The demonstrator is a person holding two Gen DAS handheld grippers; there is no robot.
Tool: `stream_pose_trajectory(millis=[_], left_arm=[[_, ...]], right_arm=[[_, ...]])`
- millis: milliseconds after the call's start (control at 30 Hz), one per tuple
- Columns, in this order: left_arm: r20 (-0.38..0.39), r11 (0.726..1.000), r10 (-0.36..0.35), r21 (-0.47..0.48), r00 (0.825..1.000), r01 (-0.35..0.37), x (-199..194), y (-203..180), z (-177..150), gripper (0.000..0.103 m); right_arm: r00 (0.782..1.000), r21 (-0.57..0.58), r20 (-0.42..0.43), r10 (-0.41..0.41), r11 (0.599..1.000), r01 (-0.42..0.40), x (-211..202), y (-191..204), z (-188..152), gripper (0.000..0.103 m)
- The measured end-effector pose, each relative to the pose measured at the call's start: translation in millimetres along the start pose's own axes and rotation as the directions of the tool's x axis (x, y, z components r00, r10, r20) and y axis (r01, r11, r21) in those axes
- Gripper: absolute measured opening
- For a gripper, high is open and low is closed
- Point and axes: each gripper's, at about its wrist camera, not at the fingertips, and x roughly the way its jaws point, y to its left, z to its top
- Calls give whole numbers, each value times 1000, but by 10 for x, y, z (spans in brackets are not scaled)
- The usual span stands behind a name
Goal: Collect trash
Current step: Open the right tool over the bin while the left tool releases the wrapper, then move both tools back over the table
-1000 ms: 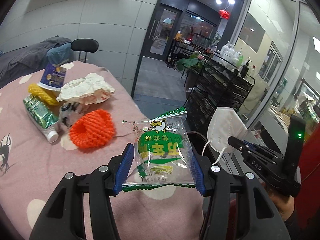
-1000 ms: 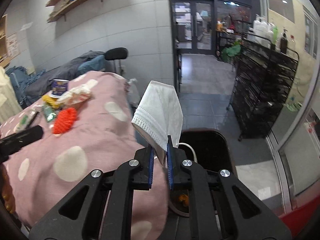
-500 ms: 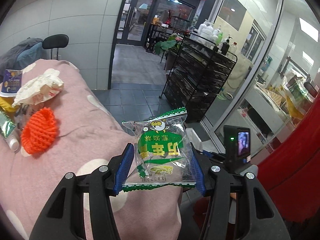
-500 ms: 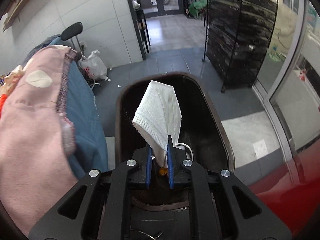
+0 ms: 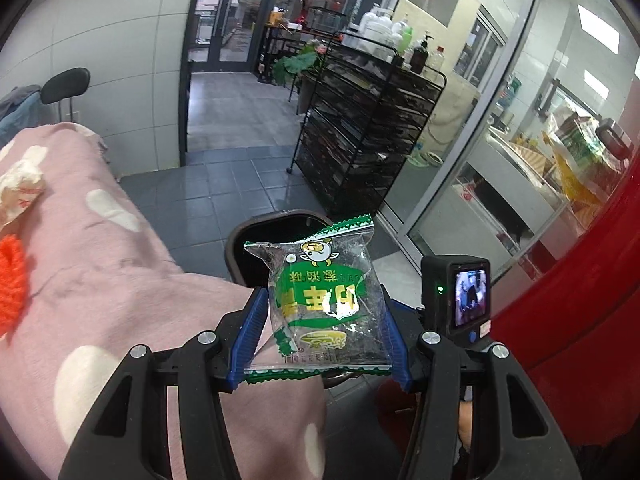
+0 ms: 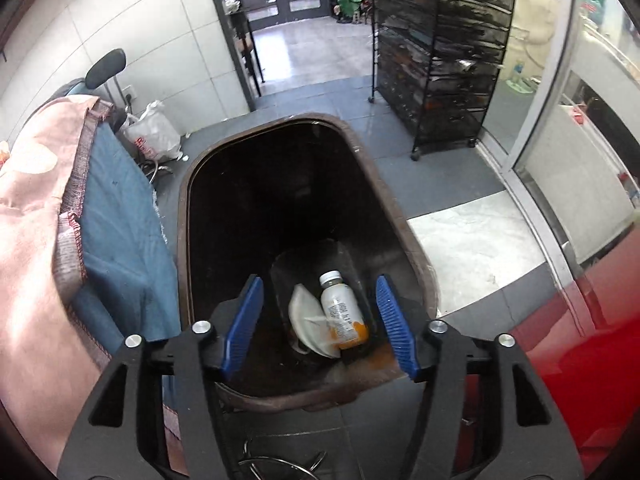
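My left gripper [image 5: 320,330] is shut on a green and clear snack wrapper [image 5: 322,300], held upright over the pink spotted cloth's edge, with the dark brown trash bin [image 5: 256,236] just beyond it. In the right wrist view my right gripper [image 6: 320,320] hangs over the bin's mouth [image 6: 396,216], its jaws opening with nothing between the blue pads [image 6: 394,326]. The white face mask [image 6: 304,322] lies at the bin's bottom beside a small bottle [image 6: 342,312]. The right gripper's camera block [image 5: 456,292] shows in the left wrist view.
A pink spotted cloth [image 5: 96,280] covers the table, with an orange foam net [image 5: 12,280] and crumpled paper [image 5: 18,192] at its left. A blue cloth [image 6: 120,232] hangs beside the bin. A black wire rack [image 6: 444,52], a glass partition [image 5: 500,128] and a red surface [image 5: 580,300] stand to the right.
The right gripper dropped down over the bin and opened, and the mask fell to the bin's bottom. The left gripper carried the wrapper right, from over the table toward the bin.
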Motion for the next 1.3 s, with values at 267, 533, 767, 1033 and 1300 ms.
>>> stream_pose_trajectory(millis=[267,533,767,1033,1300], left_arm=[[-69,998,-21,60,997,25,443,-205,71,53],[-150,994,3,111,989,14,806,-322,53,53],[-173,990,36,141,984,-11,986,-380,39,82],[-162,993,20,121,987,0,967,-316,40,91],[-116,989,12,145,993,5,783,-387,82,92]], right_arm=[[997,58,35,-72,996,70,-233,-279,-77,63],[995,97,36,-97,991,94,-354,-438,-128,66],[994,105,34,-100,990,96,-377,-451,-156,73],[994,110,20,-112,988,109,-391,-486,-184,74],[996,99,24,-89,991,86,-398,-416,-143,74]])
